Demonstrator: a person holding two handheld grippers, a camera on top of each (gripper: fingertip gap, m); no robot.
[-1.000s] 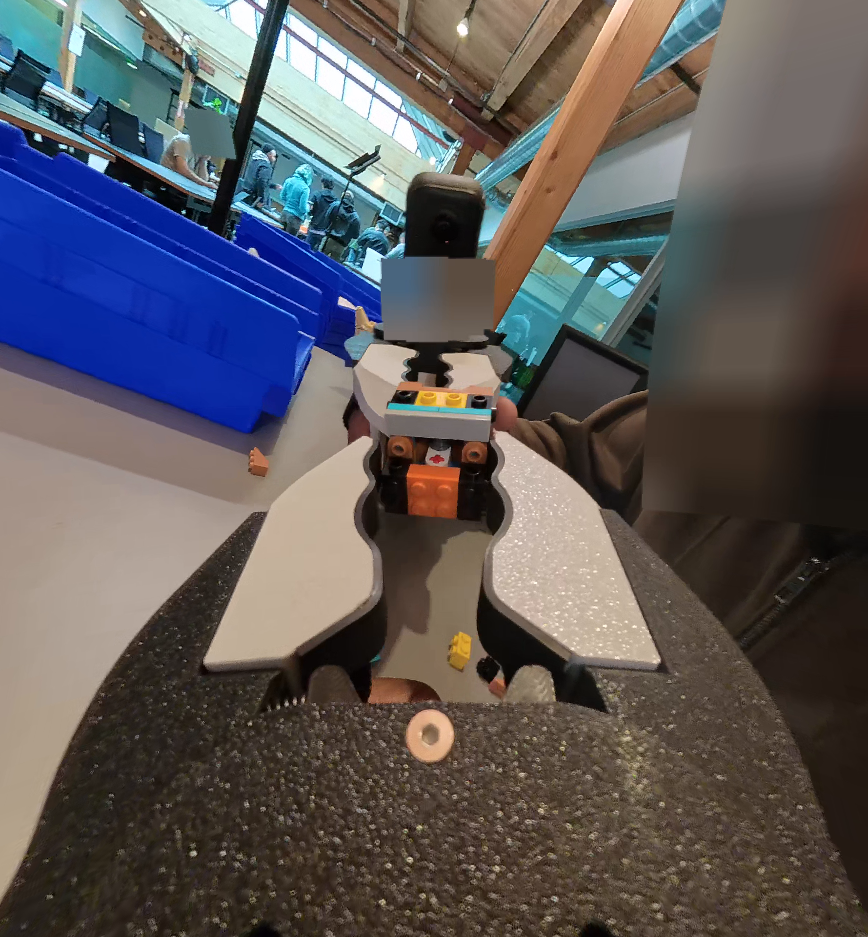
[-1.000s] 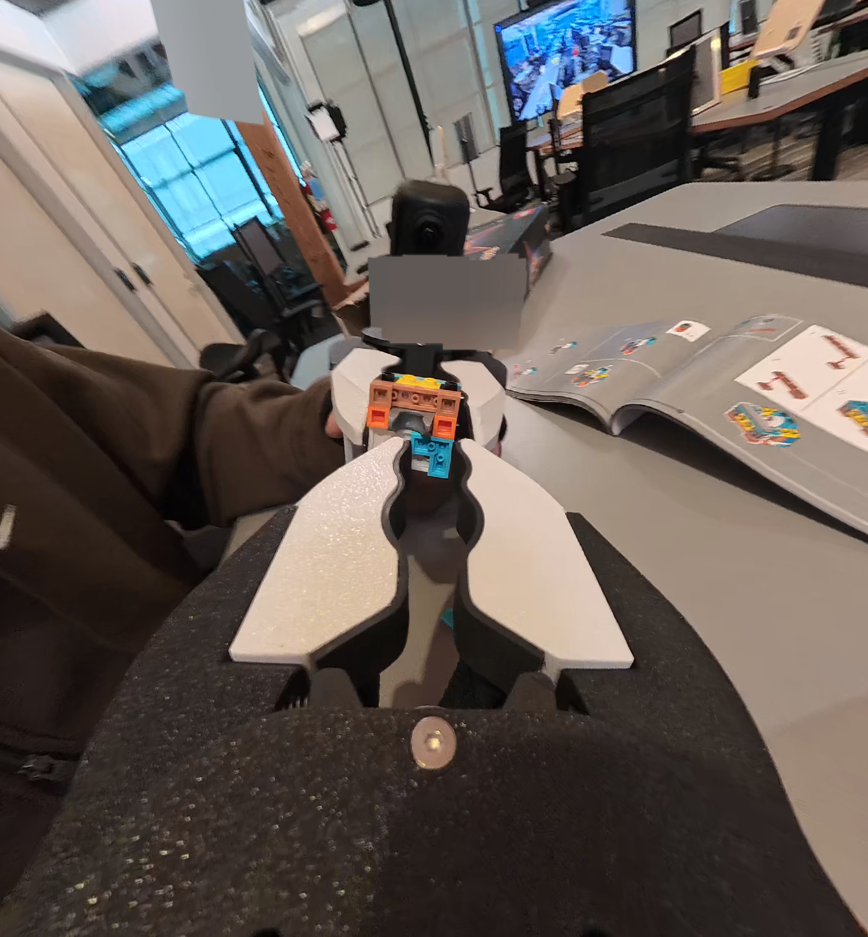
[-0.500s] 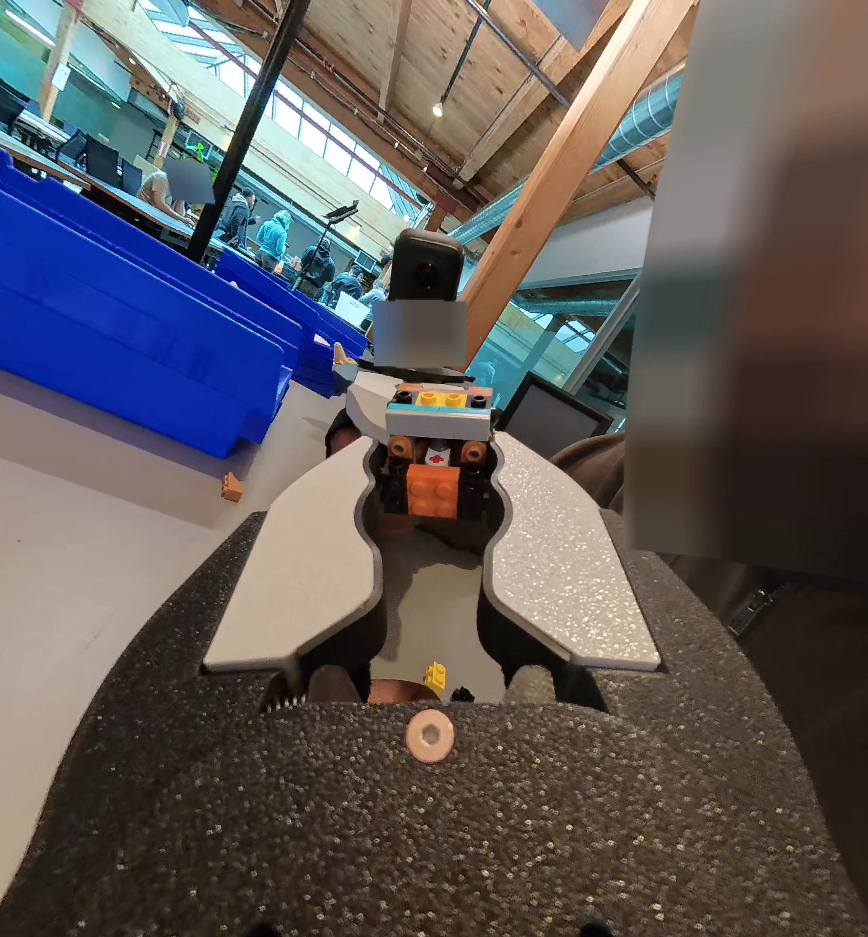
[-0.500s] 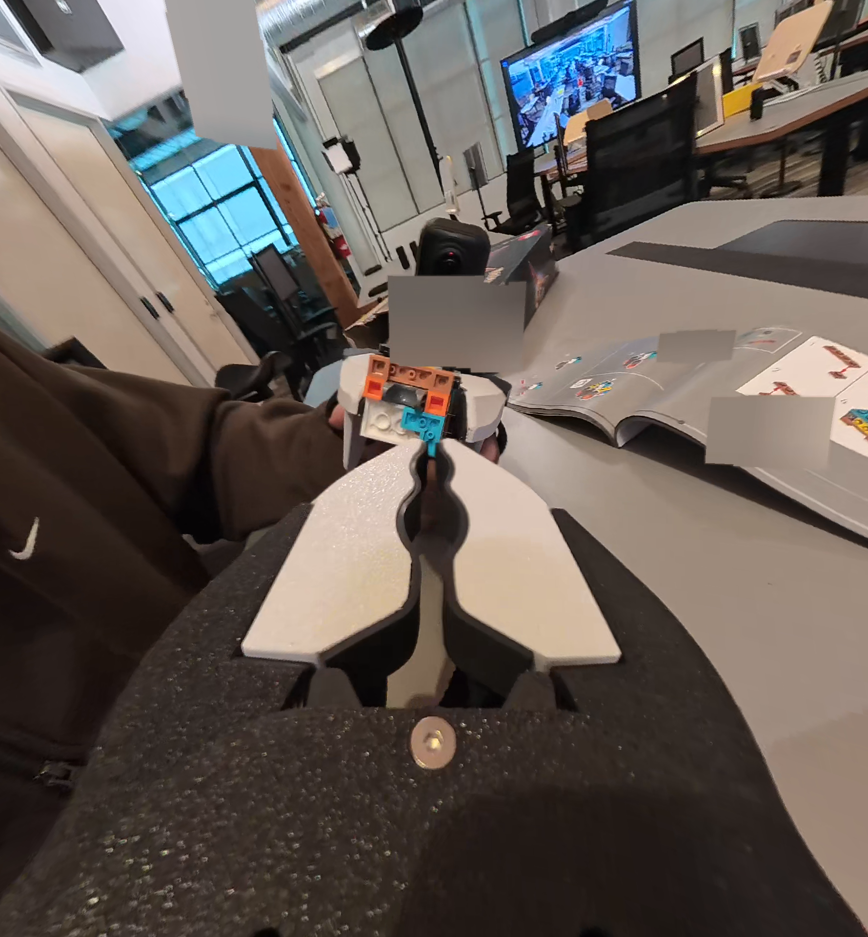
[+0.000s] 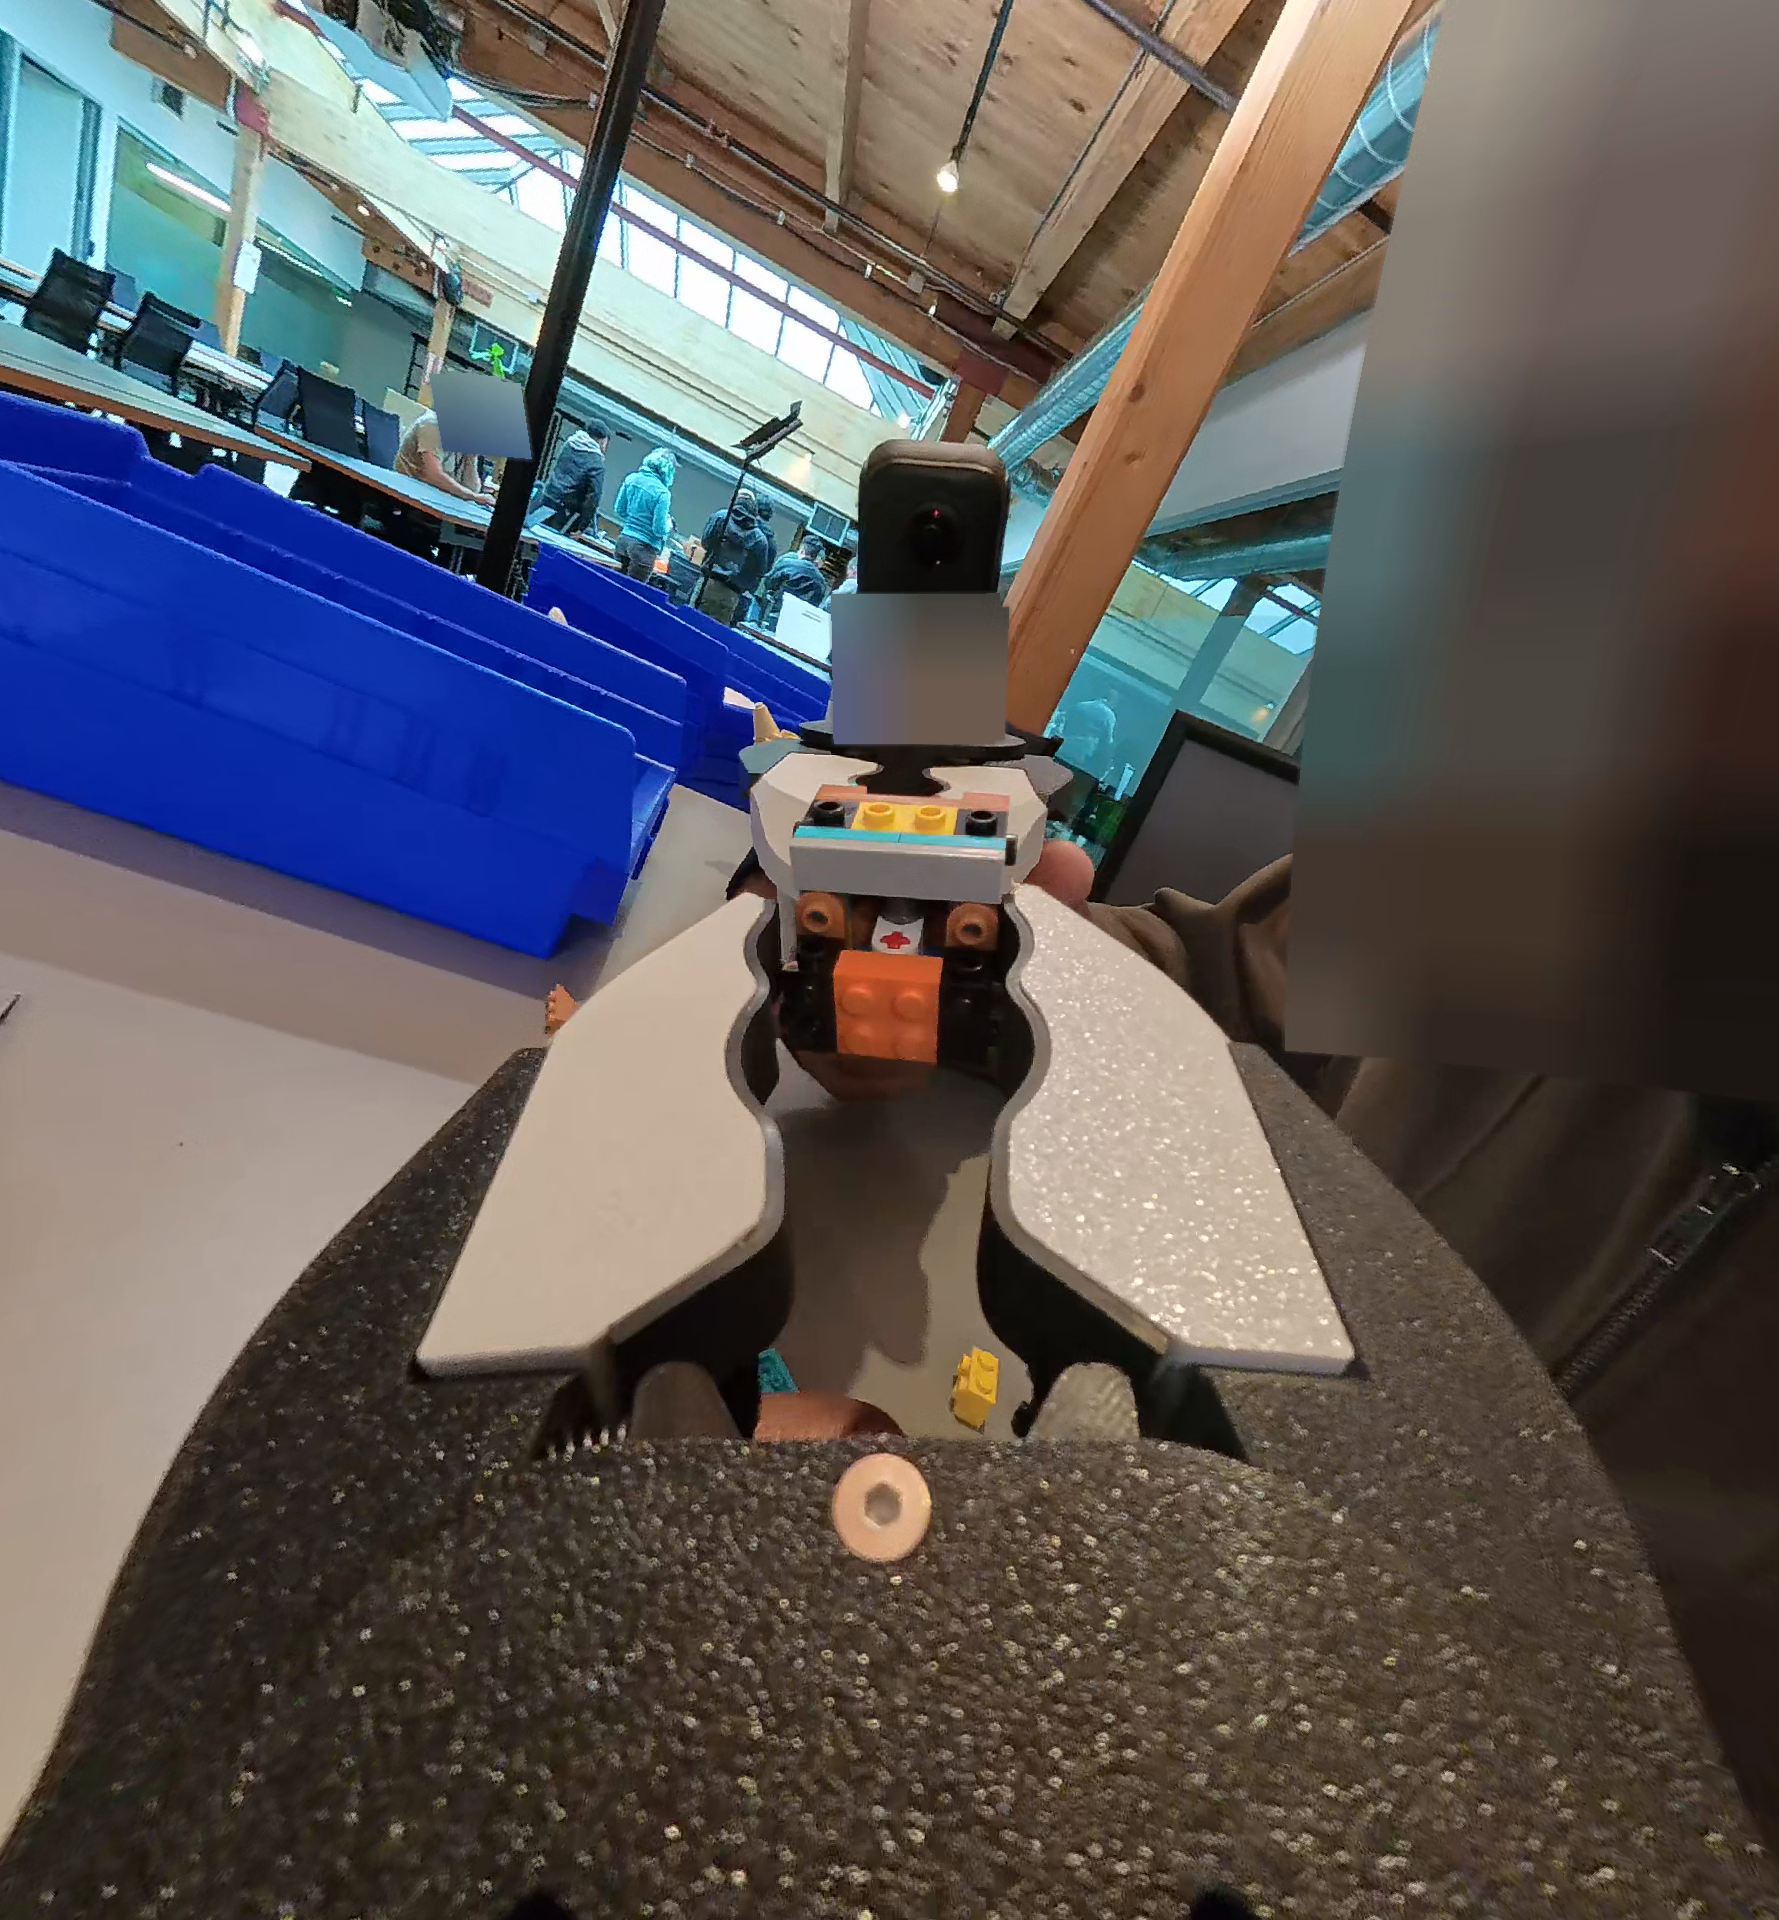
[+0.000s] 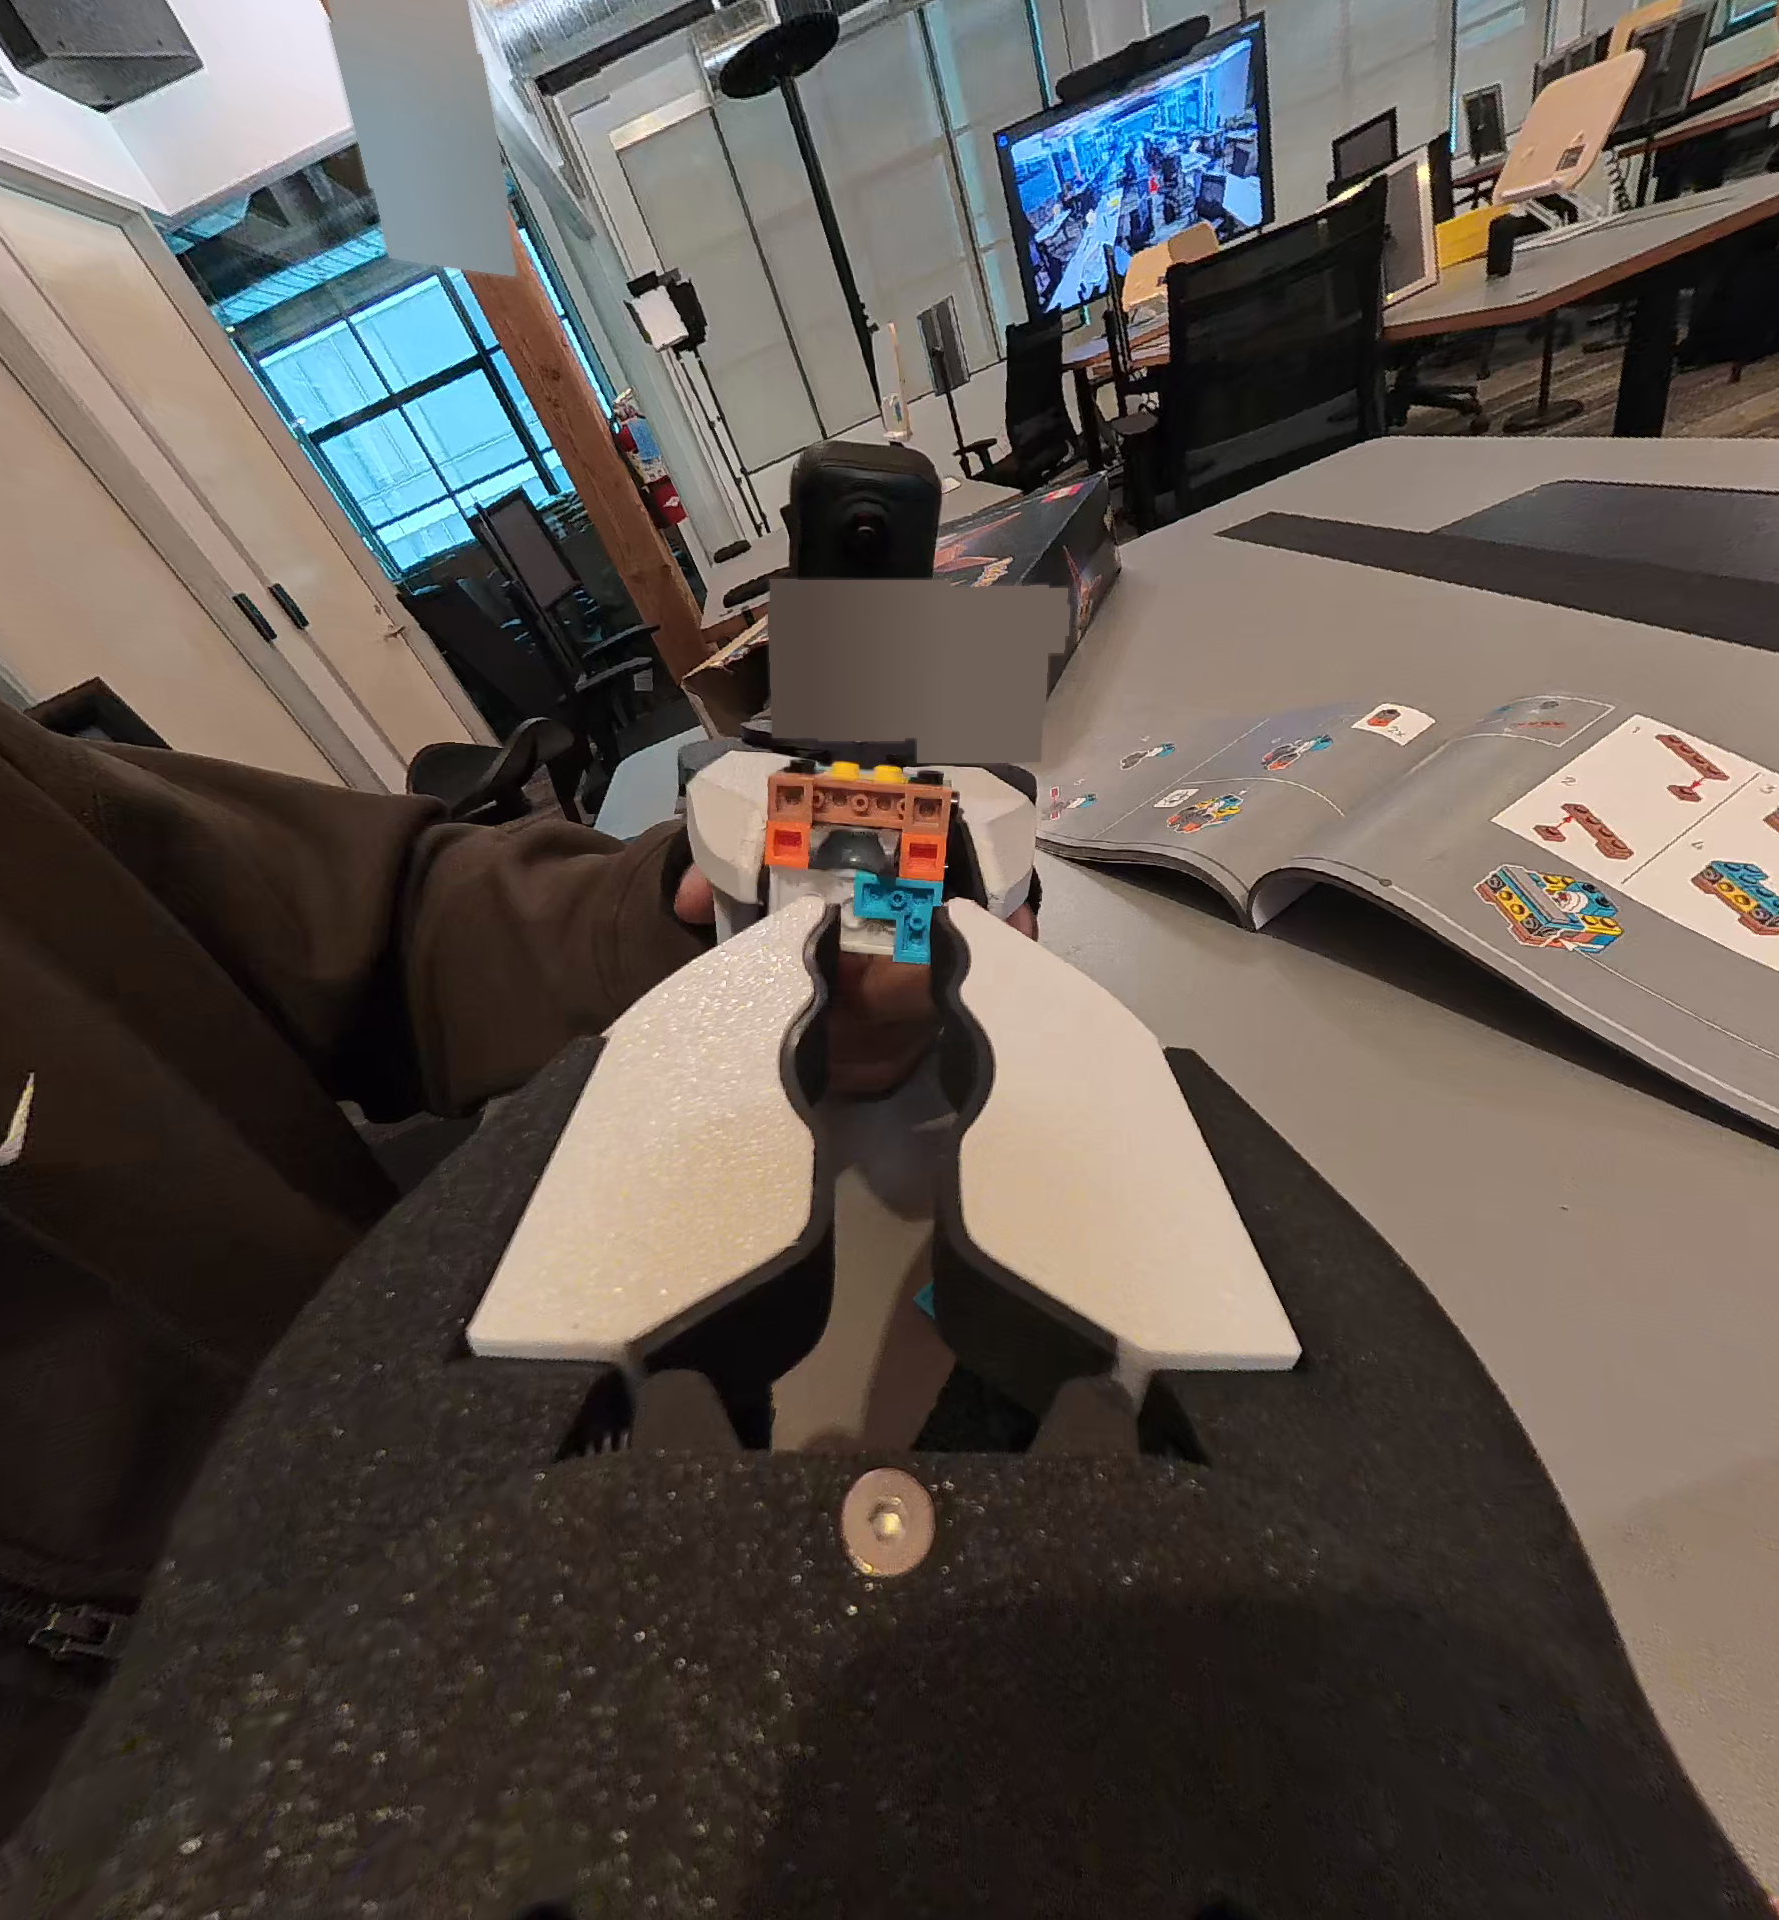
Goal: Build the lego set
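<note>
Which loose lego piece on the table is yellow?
The small yellow brick lying on the grey table, seen low between the left gripper's fingers. The other loose piece, by the blue bins, is a tan-orange brick.

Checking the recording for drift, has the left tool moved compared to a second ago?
Yes. In the left wrist view, the small orange brick on the table now sits right against the left tool's left finger instead of well clear, so the tool swung leftward, toward the blue bins.

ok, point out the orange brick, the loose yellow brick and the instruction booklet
orange brick (image 5: 887, 1010): left wrist view, studded face.
loose yellow brick (image 5: 975, 1385): left wrist view, its side.
instruction booklet (image 6: 1436, 831): right wrist view, open grey page.
</note>
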